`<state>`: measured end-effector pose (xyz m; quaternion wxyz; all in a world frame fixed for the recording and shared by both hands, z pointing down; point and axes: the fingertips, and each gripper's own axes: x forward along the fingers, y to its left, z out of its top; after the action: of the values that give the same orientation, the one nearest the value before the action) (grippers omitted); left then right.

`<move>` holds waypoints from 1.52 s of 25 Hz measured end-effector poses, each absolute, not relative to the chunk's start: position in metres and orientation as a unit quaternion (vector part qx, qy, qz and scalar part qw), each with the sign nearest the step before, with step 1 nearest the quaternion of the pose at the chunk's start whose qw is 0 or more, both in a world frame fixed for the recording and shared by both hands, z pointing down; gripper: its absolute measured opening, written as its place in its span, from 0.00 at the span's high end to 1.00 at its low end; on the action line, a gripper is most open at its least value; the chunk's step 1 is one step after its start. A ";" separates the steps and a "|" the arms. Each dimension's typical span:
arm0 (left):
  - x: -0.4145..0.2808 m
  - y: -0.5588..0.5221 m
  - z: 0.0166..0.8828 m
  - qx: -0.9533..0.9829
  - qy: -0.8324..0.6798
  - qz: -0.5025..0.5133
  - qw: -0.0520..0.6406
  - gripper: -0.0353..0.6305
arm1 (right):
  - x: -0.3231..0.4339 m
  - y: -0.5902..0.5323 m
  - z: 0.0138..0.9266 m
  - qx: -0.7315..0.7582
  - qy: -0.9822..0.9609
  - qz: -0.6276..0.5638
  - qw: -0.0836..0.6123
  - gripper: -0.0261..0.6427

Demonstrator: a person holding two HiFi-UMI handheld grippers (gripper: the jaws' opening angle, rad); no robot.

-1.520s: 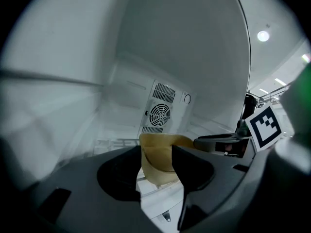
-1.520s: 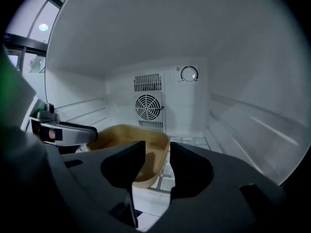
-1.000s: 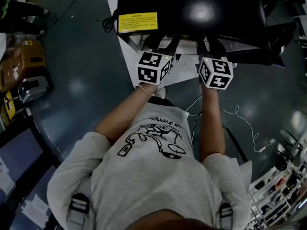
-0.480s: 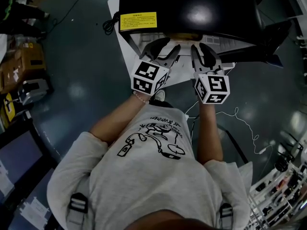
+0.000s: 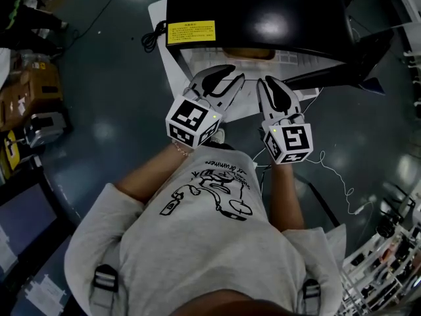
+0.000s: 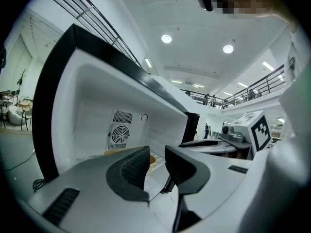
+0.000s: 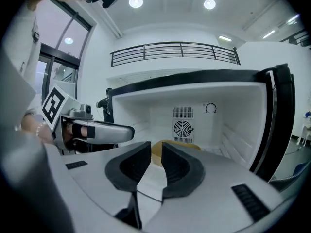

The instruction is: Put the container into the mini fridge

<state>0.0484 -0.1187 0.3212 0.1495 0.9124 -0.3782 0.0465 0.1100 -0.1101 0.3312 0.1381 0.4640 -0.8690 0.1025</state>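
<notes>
Container (image 7: 156, 150) sits inside the open mini fridge (image 5: 263, 12), on its floor near the back fan. Left gripper (image 5: 227, 74) and right gripper (image 5: 271, 81) are in front of the opening, jaws just been closing, narrow gap left, nothing between them

Left gripper (image 5: 228, 77), right gripper (image 5: 272, 83): jaws closing, empty.

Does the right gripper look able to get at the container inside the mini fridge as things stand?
Probably yes. The mini fridge stands open, and the container lies straight ahead of the right gripper with nothing between. Its jaws, empty, have just been closing, so they would need to open wider.
</notes>
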 end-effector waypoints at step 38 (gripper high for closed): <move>0.030 -0.053 0.230 0.947 -0.305 -0.042 0.090 0.91 | 0.063 -0.037 0.253 0.385 -0.914 0.092 0.082 0.90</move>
<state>0.0299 -0.0528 0.2297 0.0900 0.9472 -0.3048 -0.0419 0.0626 -0.0375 0.2535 0.0818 0.3855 -0.9145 0.0920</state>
